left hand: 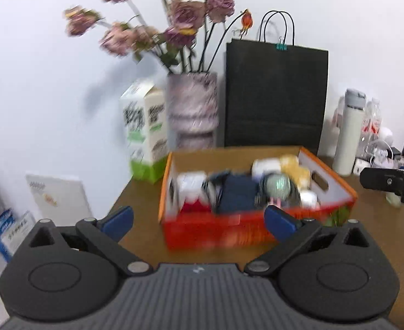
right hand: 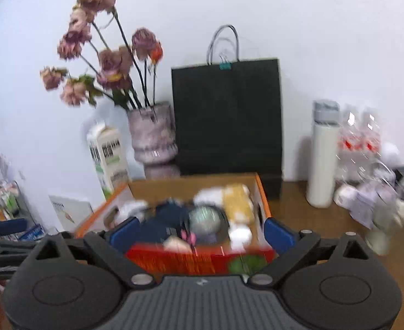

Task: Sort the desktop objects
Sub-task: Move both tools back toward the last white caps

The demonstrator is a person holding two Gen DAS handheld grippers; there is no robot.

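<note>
- Left tongs point(left hand: 199, 220): blue pads spread wide, nothing between them. They hang over bare tabletop point(left hand: 146, 247) just short of the box, pointing down toward it; I judge nothing is carried at the moment.
- Right tongs point(right hand: 202, 231): also wide apart and empty. In the right wrist view the pads frame the near wall of the box, but the picture is too blurred to tell whether they touch it; it looks like they stand just in front.
- Orange-red box point(left hand: 229, 233): sits on the brown tabletop, open top, acting as the collecting bin. Sorted things already lie in it: a dark blue bundle point(left hand: 237, 195), a round silvery item point(left hand: 277, 185), white and yellowish soft pieces point(left hand: 292, 167) toward the far right corner. Blur hides what each is.
- Both views are smeared, so fine contact is unreadable.
- Right of the box: a white flask point(left hand: 349, 132) standing upright, then clear plastic packaging point(right hand: 361, 148) and small clutter. These look unsorted, likely next candidates.
- Behind the box, against the wall: a milk carton point(left hand: 144, 129), a vase point(left hand: 192, 110) of dried pink flowers point(left hand: 185, 13), and a black paper bag point(left hand: 276, 96) with a teal clip. All upright, probably fixtures, not sorting targets.
</note>
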